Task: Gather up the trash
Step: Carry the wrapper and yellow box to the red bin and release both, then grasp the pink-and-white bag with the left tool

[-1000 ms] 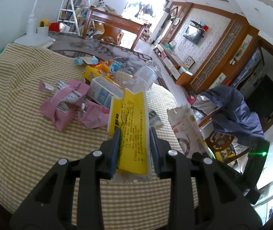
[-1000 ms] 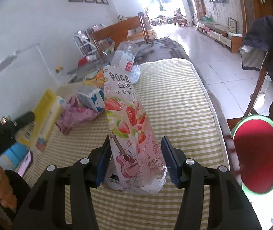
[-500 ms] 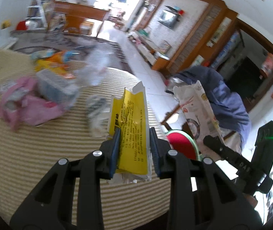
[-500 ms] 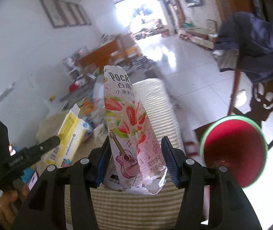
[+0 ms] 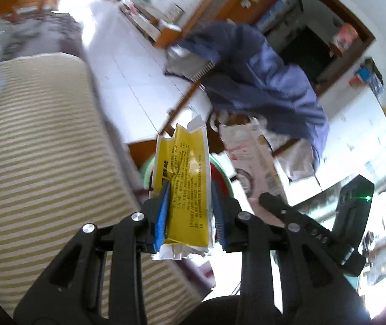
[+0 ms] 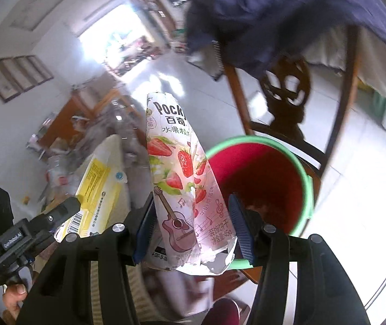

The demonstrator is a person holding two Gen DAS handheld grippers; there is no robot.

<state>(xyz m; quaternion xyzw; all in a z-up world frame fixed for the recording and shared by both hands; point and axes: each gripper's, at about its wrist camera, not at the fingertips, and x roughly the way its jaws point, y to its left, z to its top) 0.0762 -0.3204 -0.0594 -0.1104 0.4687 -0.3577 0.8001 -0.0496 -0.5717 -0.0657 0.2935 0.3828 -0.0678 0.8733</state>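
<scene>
Left gripper [image 5: 190, 211] clamps yellow box [image 5: 187, 189]; right gripper [image 6: 193, 227] clamps Pocky bag [image 6: 182, 178].

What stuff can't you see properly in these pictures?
- Left wrist view: the red bin is mostly hidden behind the yellow box in the left hand-held gripper.
- Left wrist view: the trash on the striped tablecloth is smeared by motion blur.
- Right wrist view: the bin's near rim sits behind the Pocky wrapper held by the right hand-held gripper.

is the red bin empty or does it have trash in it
Cannot tell. The bin shows bare red inner wall, but the Pocky wrapper and right gripper hide its bottom.
</scene>
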